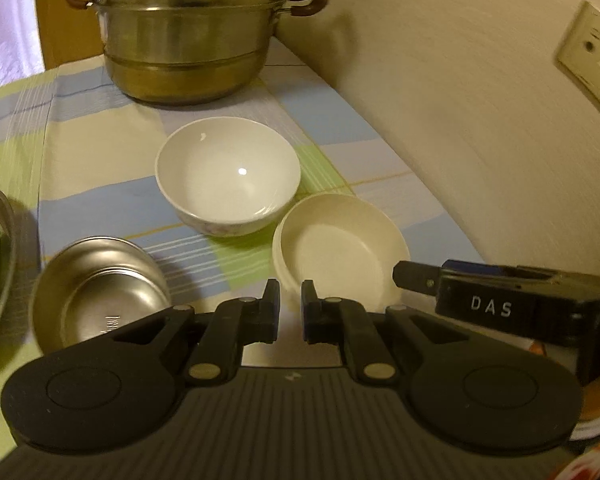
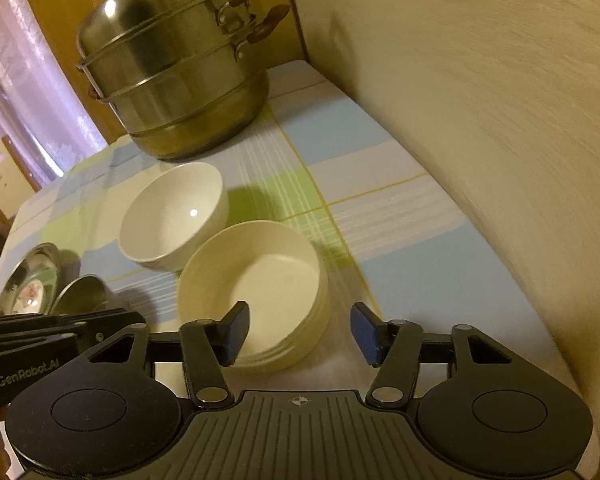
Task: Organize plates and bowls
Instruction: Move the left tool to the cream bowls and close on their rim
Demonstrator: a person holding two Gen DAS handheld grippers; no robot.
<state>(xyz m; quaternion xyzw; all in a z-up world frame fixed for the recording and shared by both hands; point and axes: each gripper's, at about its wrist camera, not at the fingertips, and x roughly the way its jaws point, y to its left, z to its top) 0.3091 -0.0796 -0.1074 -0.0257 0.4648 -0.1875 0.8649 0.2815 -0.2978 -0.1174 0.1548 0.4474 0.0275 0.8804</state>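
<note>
Little is sorted: white bowl [image 1: 228,184], cream dish [image 2: 256,288] and steel bowl [image 1: 100,284] sit apart near the worktop's [image 2: 400,208] wall edge. Left claw [image 1: 290,312] narrow and empty; right claw [image 2: 300,332] wide, straddling the cream dish's rim.

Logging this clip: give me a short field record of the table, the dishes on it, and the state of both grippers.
surface: table with checked cloth, set against a wall
white bowl: upright, empty, mid-table
cream bowl: upright, empty, apparently a nested stack, nearest the right gripper
steel bowl: upright, empty, left of the left gripper
steamer pot: tiered, lidded, at the far end
left gripper: shut, holding nothing
right gripper: open, left finger over the cream bowl, not gripping
</note>
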